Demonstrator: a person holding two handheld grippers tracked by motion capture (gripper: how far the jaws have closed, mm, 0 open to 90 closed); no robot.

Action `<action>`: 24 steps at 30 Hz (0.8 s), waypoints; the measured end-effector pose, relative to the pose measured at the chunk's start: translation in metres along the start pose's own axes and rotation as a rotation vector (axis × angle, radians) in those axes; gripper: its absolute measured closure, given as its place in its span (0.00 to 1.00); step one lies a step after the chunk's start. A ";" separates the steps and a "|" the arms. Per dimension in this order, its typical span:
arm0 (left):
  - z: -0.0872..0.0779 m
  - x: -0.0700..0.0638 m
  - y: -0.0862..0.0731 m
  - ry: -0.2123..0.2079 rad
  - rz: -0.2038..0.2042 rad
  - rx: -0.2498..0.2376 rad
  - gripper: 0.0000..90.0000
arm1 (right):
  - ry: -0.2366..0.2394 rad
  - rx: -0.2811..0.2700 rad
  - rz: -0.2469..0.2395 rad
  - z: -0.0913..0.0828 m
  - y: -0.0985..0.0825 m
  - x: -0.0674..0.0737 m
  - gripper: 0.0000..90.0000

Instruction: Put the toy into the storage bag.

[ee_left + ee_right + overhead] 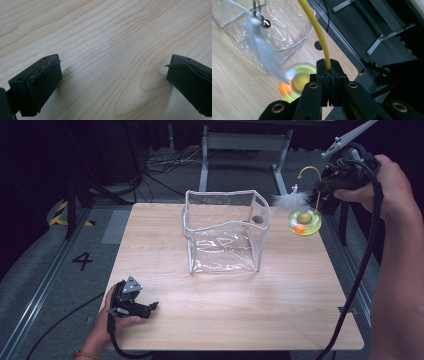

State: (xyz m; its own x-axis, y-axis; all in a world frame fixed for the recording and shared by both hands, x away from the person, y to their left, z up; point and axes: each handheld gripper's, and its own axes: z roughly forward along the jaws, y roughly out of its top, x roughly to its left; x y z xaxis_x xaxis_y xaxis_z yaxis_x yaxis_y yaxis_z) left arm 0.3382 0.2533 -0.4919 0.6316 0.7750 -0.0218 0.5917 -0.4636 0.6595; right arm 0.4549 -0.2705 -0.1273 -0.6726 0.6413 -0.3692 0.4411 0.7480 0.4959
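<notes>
Looking down from high view: your left gripper (150, 307) rests at table's (280, 310) 7 o'clock; cat toy (305, 222) sits at 2 o'clock, beside clear bag (225, 232). Left gripper view: jaws spread wide, empty. Right gripper view: your right gripper (331, 75) clenched on toy's yellow wire (315, 27).

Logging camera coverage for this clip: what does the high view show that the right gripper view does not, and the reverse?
High view alone: the left hand-held gripper resting open near the table's near left corner, the whole clear bag standing upright, and the full wooden table.

Right gripper view alone: the right hand-held gripper with its jaws shut on the yellow wire, and a small bell above the feather.

Both: the bag, the white feather, the yellow-green toy base with its orange ball, and the floor beyond the table.
</notes>
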 end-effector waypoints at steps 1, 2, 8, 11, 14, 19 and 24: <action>0.000 0.000 0.000 0.001 0.003 0.001 0.00 | -0.004 0.001 0.000 0.001 0.003 -0.001 0.99; 0.000 0.000 0.000 0.001 0.003 0.001 0.00 | -0.003 -0.003 0.000 0.000 0.006 -0.001 0.99; 0.000 0.000 0.000 0.001 0.003 0.001 0.00 | -0.003 -0.041 -0.009 -0.003 0.024 -0.002 0.99; 0.000 0.000 0.000 0.003 0.008 0.000 0.00 | 0.003 -0.056 -0.026 -0.002 0.038 0.000 0.99; 0.000 0.001 0.000 0.004 0.009 0.000 0.00 | 0.008 -0.068 -0.045 0.000 0.048 0.004 0.99; 0.000 0.000 0.000 0.003 0.008 0.001 0.00 | 0.029 -0.064 -0.069 0.009 0.063 0.009 0.99; 0.000 0.001 0.000 0.003 0.008 0.001 0.00 | 0.031 -0.066 -0.084 0.016 0.078 0.015 0.99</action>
State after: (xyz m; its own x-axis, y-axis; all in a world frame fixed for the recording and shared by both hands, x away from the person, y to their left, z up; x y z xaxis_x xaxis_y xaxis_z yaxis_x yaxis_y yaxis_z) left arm 0.3385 0.2537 -0.4916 0.6348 0.7725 -0.0145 0.5871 -0.4701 0.6590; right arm 0.4891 -0.2002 -0.1071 -0.7242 0.5702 -0.3878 0.3428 0.7857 0.5150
